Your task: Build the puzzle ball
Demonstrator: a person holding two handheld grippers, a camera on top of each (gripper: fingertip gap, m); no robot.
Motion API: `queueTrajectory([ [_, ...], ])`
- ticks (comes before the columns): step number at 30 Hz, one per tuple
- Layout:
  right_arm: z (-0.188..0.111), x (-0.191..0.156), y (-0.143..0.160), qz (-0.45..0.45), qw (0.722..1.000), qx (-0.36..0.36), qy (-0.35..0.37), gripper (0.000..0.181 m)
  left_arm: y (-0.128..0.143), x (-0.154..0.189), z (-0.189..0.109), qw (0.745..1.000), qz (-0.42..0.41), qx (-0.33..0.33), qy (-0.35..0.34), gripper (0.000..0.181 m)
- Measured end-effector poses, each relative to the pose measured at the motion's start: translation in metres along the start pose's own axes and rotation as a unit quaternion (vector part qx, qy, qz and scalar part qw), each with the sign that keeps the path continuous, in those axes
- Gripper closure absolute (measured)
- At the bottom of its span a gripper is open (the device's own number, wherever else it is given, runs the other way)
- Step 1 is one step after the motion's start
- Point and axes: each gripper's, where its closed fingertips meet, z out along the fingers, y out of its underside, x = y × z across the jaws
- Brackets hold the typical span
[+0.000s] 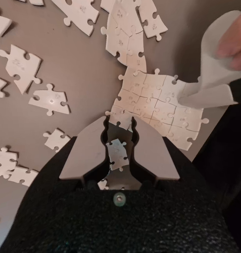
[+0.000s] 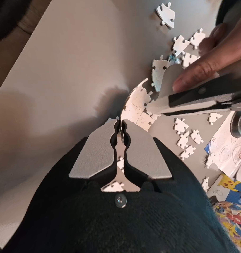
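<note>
I see the shell [image 1: 162, 104], a curved sheet of joined white pieces, near the middle of the grey table [image 1: 76, 71], blank sides toward the left wrist camera. My left gripper [image 1: 120, 120] meets the shell's near corner; its jaws stand a narrow gap apart with the corner piece between the tips, but I cannot tell whether the pads press on it. A loose piece [image 1: 117, 156] lies on the table below, seen between the two fingers. My right gripper [image 2: 121, 123] is nearly closed, its tips pinching the shell's thin edge, which I see end-on in the right wrist view. In that view the shell [image 2: 136, 108] curves up off the table. A hand [image 2: 207, 64] holds the left gripper's handle there. More loose pieces [image 1: 23, 69] lie scattered to the left of the shell, well apart from it. A colourful printed box [image 2: 232, 219] sits at the table's near right side, beside a white sheet [image 2: 226, 139].
</note>
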Motion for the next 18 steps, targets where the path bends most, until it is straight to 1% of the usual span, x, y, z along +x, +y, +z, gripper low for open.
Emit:
queueTrajectory([
  [5,-0.002,0.002,0.0,-0.034,0.998,-0.034,-0.037,0.178,-0.001,0.0,0.002,1.0,-0.017,0.015,0.001,0.149],
  [7,-0.002,0.002,0.0,-0.045,0.997,-0.044,-0.05,0.178,-0.001,0.002,0.001,1.0,-0.018,0.023,0.005,0.145],
  [12,-0.001,0.004,0.0,-0.064,0.994,-0.061,-0.065,0.178,-0.001,0.001,-0.013,0.998,-0.014,0.067,0.007,0.138],
  [14,-0.001,0.004,0.0,-0.068,0.993,-0.065,-0.07,0.178,-0.001,0.0,-0.02,0.995,0.012,0.094,0.005,0.147],
  [16,-0.002,0.004,0.0,-0.072,0.992,-0.073,-0.075,0.178,0.001,-0.005,-0.023,0.991,0.067,0.116,-0.007,0.156],
  [18,-0.003,0.005,0.001,-0.077,0.99,-0.082,-0.081,0.178,0.005,-0.012,-0.021,0.985,0.115,0.127,-0.03,0.158],
])
